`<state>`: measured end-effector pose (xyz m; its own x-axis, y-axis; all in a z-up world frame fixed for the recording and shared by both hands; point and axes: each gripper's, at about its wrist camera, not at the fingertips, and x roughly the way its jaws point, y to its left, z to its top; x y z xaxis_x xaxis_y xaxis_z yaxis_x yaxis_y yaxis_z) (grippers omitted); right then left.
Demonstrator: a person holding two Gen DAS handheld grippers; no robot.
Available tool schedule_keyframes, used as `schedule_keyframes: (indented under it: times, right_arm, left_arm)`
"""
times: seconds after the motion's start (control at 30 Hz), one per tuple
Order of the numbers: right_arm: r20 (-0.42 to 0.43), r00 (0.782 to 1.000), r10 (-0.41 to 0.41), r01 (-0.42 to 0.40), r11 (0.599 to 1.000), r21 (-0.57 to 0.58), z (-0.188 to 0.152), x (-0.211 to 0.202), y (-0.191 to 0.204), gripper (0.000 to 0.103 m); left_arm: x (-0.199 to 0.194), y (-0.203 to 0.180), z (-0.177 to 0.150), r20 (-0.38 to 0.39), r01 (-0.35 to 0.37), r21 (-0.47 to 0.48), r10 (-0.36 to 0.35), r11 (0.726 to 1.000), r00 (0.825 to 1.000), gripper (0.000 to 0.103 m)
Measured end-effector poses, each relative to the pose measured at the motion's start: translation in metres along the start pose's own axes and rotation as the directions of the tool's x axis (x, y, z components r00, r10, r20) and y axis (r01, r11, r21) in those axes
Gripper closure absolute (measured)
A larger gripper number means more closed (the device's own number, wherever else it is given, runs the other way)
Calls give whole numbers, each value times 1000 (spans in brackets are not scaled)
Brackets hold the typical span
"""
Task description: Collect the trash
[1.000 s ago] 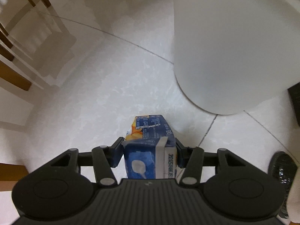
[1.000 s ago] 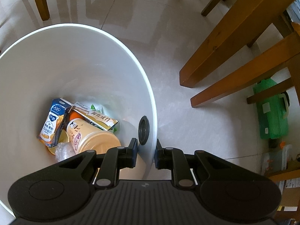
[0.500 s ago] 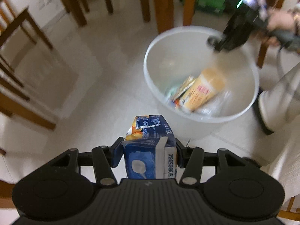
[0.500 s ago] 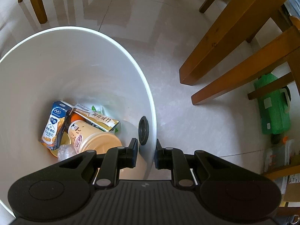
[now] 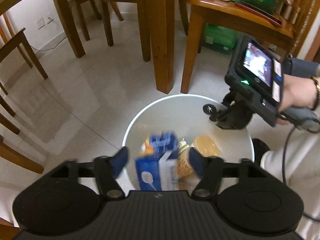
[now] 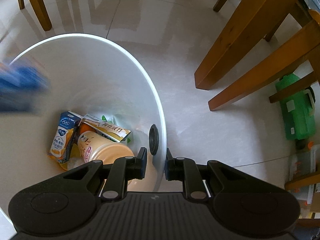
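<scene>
The left tool (image 5: 159, 158) hangs above the white bin (image 5: 140, 118), its fingers spread wide apart with gaps on both sides of the blue carton (image 5: 155, 172). The carton sits between the fingers, motion-blurred, over the bin's mouth; it looks to be free of both pads, though the blur makes that hard to be sure of. In the right wrist view the same carton shows as a blue smear at the left edge, over the bin's far wall.

The right tool (image 6: 156, 164) straddles the bin's near wall, one finger inside and one outside, closed down tight on the rim. Just ahead of its fingers a dark round fitting (image 6: 153, 140) sits on the inside of the wall.

At the bottom of the bin lie a second blue-and-orange drink carton (image 6: 64, 136), a beige cup (image 6: 102, 149) on its side, and a printed snack wrapper (image 6: 110, 129) tucked behind them.

The bin stands on a pale tiled floor (image 6: 200, 120) among wooden furniture legs (image 5: 160, 40). A green container (image 6: 296, 110) rests on the floor under a chair. In the left wrist view a person's hand (image 5: 296, 96) holds the right tool's handle, with a lit screen on its back
</scene>
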<state>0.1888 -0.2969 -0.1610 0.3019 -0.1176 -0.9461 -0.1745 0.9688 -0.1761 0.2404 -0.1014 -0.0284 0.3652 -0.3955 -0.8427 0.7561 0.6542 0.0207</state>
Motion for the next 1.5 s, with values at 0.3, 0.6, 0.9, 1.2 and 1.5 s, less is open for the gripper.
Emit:
schedule_keyframes:
  times: [0.3,0.6,0.9,1.2,1.5]
  right_arm:
    - [-2,1000,11,-11,1000,5,0,1,-1,83]
    - [-11,1000,29,-29,999,16,1,2,-4,82]
    - [-16,993,121,-120,992,39,-10,-23,-10,62]
    - [-27,981,190,-187,978,96,-39,-76,-6,16]
    - [-36,985,168,-159,971,179,-62,-120,-11,6]
  left_arm:
    - [9,-10,-4,-22,-61,-51,60,997,998,11]
    - [-8,-26,-25,-28,-222,-189,221,957,975,8]
    - [-17,-49,-47,-73,-298,-379,293,876,953,4]
    - [-23,-65,-53,-223,-448,-434,389,782,894,4]
    - [-47,-69,-47,-285,-435,-533,330,726,900,4]
